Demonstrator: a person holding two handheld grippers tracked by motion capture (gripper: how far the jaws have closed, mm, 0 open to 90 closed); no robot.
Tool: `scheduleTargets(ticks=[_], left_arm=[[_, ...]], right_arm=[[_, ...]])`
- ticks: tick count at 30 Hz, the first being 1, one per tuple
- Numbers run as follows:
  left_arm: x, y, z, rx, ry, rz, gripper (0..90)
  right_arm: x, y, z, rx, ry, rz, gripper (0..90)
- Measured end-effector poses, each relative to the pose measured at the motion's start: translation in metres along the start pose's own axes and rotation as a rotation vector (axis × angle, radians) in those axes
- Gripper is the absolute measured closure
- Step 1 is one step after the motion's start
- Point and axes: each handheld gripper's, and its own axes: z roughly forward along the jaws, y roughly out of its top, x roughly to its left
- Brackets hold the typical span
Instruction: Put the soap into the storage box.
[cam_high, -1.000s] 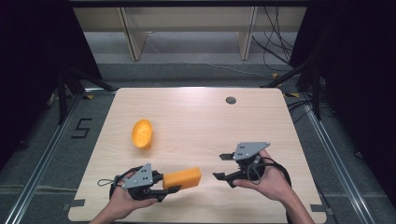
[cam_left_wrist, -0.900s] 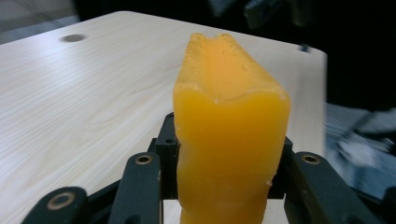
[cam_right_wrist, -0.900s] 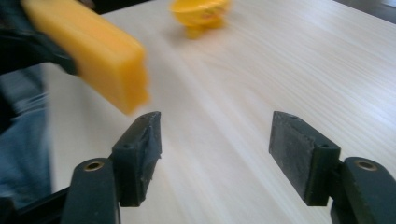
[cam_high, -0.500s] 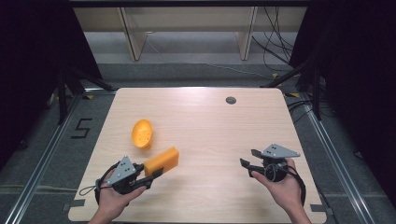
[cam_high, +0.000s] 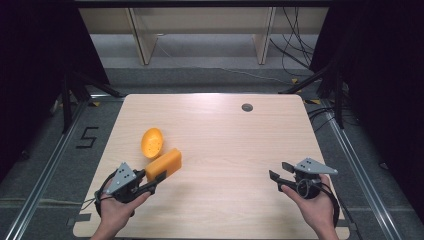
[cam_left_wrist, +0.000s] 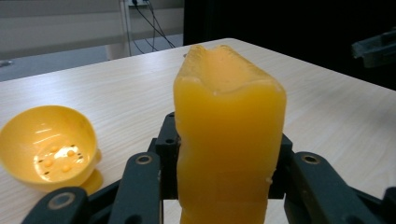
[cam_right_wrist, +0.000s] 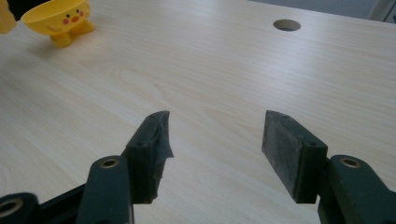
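Your left gripper (cam_high: 156, 178): near the surface's near-left corner, jaws clamped on the orange sponge block (cam_high: 164, 163), which sticks out past them toward the middle of the surface. In the left gripper view the block (cam_left_wrist: 229, 140) stands tall between your jaws, its top end rough and dented.

Your left hand (cam_high: 117, 210): wrapped around the gripper body from below, coming in over the near edge.

Your right gripper (cam_high: 278, 173): near the near-right corner, jaws spread wide with nothing between them. In the right gripper view (cam_right_wrist: 215, 140) you see only bare wood in the gap.

Your right hand (cam_high: 312, 205): cupped under the gripper, forearm crossing the near edge.

Orange sponge block: held up off the surface, its far end just beside the bowl.

Yellow bowl (cam_high: 152, 142): on the left half of the surface, just beyond the block. The left gripper view shows its hollow (cam_left_wrist: 46, 144) with small specks inside; the right gripper view shows a little duck face on its side (cam_right_wrist: 56, 16) and stubby feet.

Surface (cam_high: 235, 145): light wood.

Round hole (cam_high: 247, 107): toward the far edge, right of centre.
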Motion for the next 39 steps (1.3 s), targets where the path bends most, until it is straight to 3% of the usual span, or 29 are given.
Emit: scheduleTargets(ticks=[1,3,5,8,9,11,13,21,22,23,24,25,29,30,31,33,34,35,36,37,38,39], left_arm=[[0.002,0.0,0.0,0.002,0.01,-0.006,60.1],[0.005,0.0,-0.001,-0.011,0.023,-0.018,60.1],[0.01,0.003,-0.002,-0.007,0.028,-0.018,60.2],[0.012,0.004,-0.004,0.001,0.041,-0.02,60.2],[0.013,0.004,-0.004,0.0,0.043,-0.028,60.2],[0.014,0.004,-0.004,-0.013,0.052,-0.032,60.1],[0.014,0.005,-0.006,-0.007,0.069,-0.029,60.2],[0.021,0.007,-0.008,-0.026,0.111,-0.054,60.1],[0.021,0.007,-0.008,-0.03,0.119,-0.059,60.1],[0.022,0.008,-0.007,-0.03,0.124,-0.056,60.1],[0.023,0.008,-0.007,-0.033,0.137,-0.066,60.1],[0.024,0.007,-0.006,-0.034,0.157,-0.08,60.1],[0.027,0.009,-0.005,-0.04,0.18,-0.081,60.2],[0.029,0.009,-0.004,-0.051,0.182,-0.085,60.1],[0.033,0.011,-0.003,-0.059,0.201,-0.09,60.2],[0.034,0.011,-0.004,-0.058,0.22,-0.097,60.1],[0.035,0.012,-0.004,-0.057,0.234,-0.095,60.1],[0.036,0.013,-0.004,-0.05,0.252,-0.093,60.1],[0.038,0.013,-0.004,-0.054,0.271,-0.095,60.2],[0.041,0.014,-0.003,-0.058,0.303,-0.093,60.2],[0.041,0.014,-0.003,-0.058,0.303,-0.093,60.2],[0.044,0.014,-0.002,-0.06,0.317,-0.095,60.2]], right_arm=[[-0.003,0.0,0.0,-0.012,-0.005,-0.026,42.1],[-0.005,-0.002,-0.003,-0.02,-0.029,0.008,42.1],[-0.009,-0.003,-0.003,-0.03,-0.033,-0.006,42.1],[-0.008,-0.005,-0.002,-0.011,-0.033,0.018,42.2],[-0.011,-0.005,-0.001,-0.015,-0.028,-0.004,42.2],[-0.011,-0.006,0.0,-0.016,-0.028,0.016,42.2],[-0.014,-0.005,-0.001,-0.006,-0.043,-0.006,42.2],[-0.021,-0.007,0.0,-0.017,-0.069,0.031,42.2],[-0.019,-0.007,-0.001,-0.007,-0.08,0.071,42.2],[-0.023,-0.007,0.001,-0.026,-0.086,0.041,42.1],[-0.021,-0.007,-0.001,-0.011,-0.092,0.091,42.1],[-0.025,-0.007,0.001,-0.019,-0.091,0.06,42.0],[-0.024,-0.008,0.001,-0.008,-0.092,0.055,42.0],[-0.021,-0.008,0.002,-0.01,-0.09,0.088,42.0],[-0.024,-0.006,0.002,-0.008,-0.089,0.059,42.0],[-0.02,-0.005,0.006,-0.017,-0.086,0.104,41.7],[-0.02,-0.005,0.006,-0.017,-0.086,0.104,41.7],[-0.023,-0.004,0.007,-0.006,-0.085,0.063,41.6],[-0.02,-0.005,0.008,-0.006,-0.071,0.096,41.4],[-0.019,-0.005,0.009,0.006,-0.057,0.089,41.1],[-0.019,-0.005,0.009,0.006,-0.057,0.089,41.1],[-0.021,-0.005,0.009,-0.002,-0.069,0.04,40.9]])
